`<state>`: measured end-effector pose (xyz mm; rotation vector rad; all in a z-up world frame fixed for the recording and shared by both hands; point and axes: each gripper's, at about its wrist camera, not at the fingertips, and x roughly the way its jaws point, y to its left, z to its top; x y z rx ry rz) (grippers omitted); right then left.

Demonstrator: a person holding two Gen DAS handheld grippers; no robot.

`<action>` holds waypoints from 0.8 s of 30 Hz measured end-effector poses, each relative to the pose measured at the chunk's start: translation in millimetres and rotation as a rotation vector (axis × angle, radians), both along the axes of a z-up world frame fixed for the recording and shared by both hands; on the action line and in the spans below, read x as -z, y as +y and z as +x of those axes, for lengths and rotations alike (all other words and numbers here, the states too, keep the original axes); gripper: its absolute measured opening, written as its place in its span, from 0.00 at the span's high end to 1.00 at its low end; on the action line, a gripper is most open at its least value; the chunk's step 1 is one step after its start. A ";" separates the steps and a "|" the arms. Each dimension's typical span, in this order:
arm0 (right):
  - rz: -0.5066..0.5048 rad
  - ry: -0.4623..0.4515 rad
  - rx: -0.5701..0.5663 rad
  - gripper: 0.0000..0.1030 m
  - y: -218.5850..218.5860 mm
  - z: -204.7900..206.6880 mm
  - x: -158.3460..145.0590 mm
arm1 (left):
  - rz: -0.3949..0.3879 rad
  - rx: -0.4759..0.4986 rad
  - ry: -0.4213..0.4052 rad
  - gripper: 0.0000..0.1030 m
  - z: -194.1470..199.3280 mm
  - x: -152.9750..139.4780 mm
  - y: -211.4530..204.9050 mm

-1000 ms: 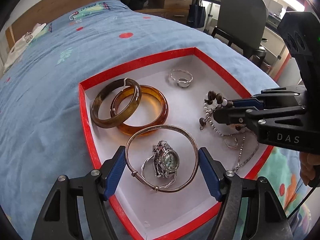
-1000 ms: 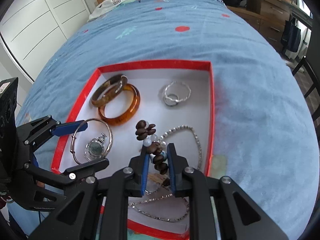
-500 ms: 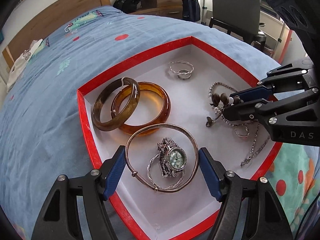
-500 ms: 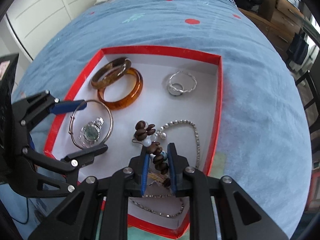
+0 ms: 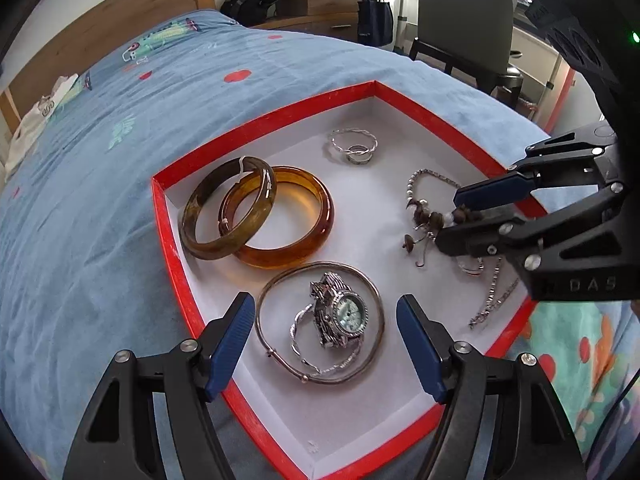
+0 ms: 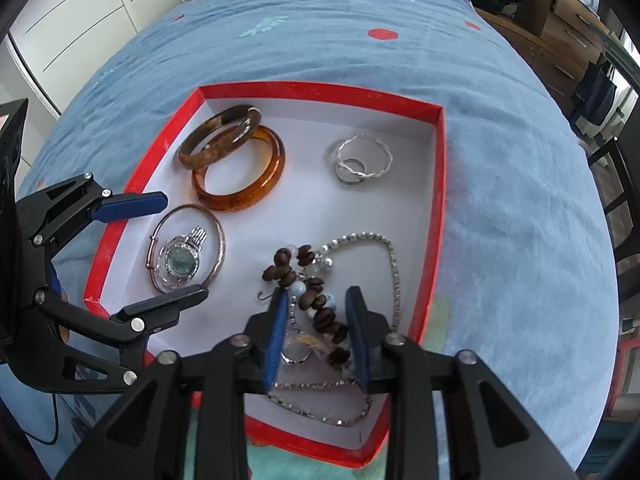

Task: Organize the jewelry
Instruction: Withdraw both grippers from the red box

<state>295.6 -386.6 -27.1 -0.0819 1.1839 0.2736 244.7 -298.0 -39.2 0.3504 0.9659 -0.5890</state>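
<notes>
Fingers of both grippers hang over the red-rimmed white tray (image 6: pixel 439 184) on my blue bedspread (image 6: pixel 520 200).

My right gripper (image 6: pixel 318 300), bottom centre of its view, has just been opening; its 2 blue pads now stand apart, with the brown-and-pearl bead bracelet (image 6: pixel 308 284) lying loose between them, atop a silver chain (image 6: pixel 394 268). My left gripper (image 5: pixel 326 312), bottom centre of its view, is spread wide and grips nothing, straddling the thin silver bangle (image 5: pixel 320 320) that rings the silver wristwatch (image 5: pixel 346 312). At the tray's upper left, 2 amber bangles (image 5: pixel 256 216) overlap; silver rings (image 5: pixel 354 146) sit toward the top.
</notes>
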 end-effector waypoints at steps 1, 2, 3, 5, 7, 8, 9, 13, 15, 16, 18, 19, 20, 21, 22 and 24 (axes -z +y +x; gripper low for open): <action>-0.003 -0.002 0.002 0.64 -0.1 -1.6 -1.3 | -0.001 0.000 -0.002 0.30 -1.2 -1.3 0.5; -0.004 -0.004 0.006 0.63 -0.9 -3.0 -2.6 | -0.001 0.000 -0.005 0.30 -2.3 -2.6 1.3; -0.004 -0.005 0.013 0.61 -2.3 -4.0 -4.1 | 0.000 0.000 -0.008 0.30 -3.7 -4.4 2.3; 0.004 -0.008 0.028 0.61 -5.4 -5.6 -8.3 | -0.004 -0.004 -0.013 0.30 -6.1 -9.0 5.7; 0.016 -0.020 0.045 0.61 -9.9 -7.9 -16.5 | -0.014 -0.023 -0.022 0.30 -8.3 -16.9 11.5; 0.017 -0.026 0.052 0.61 -10.7 -9.4 -20.0 | -0.020 -0.033 -0.027 0.30 -9.8 -20.6 14.6; 0.021 -0.034 0.061 0.61 -12.2 -11.6 -24.7 | -0.030 -0.046 -0.032 0.30 -11.6 -25.5 18.9; 0.033 -0.063 0.088 0.61 -14.3 -25.7 -43.9 | -0.062 -0.112 -0.058 0.24 -22.4 -47.0 36.7; 0.035 -0.076 0.095 0.61 -11.2 -34.6 -52.6 | -0.073 -0.155 -0.070 0.21 -28.8 -57.1 46.9; 0.042 -0.086 0.100 0.61 -8.6 -40.8 -58.0 | -0.079 -0.178 -0.075 0.20 -32.1 -61.7 51.6; 0.051 -0.103 0.109 0.61 -2.6 -52.6 -66.4 | -0.086 -0.232 -0.090 0.19 -41.4 -71.1 62.4; 0.056 -0.109 0.114 0.61 0.6 -57.4 -69.6 | -0.093 -0.263 -0.097 0.17 -46.2 -75.7 68.1; 0.061 -0.116 0.119 0.61 4.2 -62.6 -72.9 | -0.101 -0.290 -0.101 0.16 -50.9 -79.5 73.8; 0.068 -0.123 0.124 0.61 9.0 -68.9 -76.4 | -0.109 -0.317 -0.106 0.16 -56.1 -83.8 79.5; 0.073 -0.130 0.129 0.61 14.1 -74.8 -79.5 | -0.113 -0.343 -0.113 0.15 -61.2 -87.0 85.3; 0.079 -0.148 0.144 0.61 23.4 -88.4 -85.4 | -0.121 -0.383 -0.126 0.14 -72.5 -93.6 95.8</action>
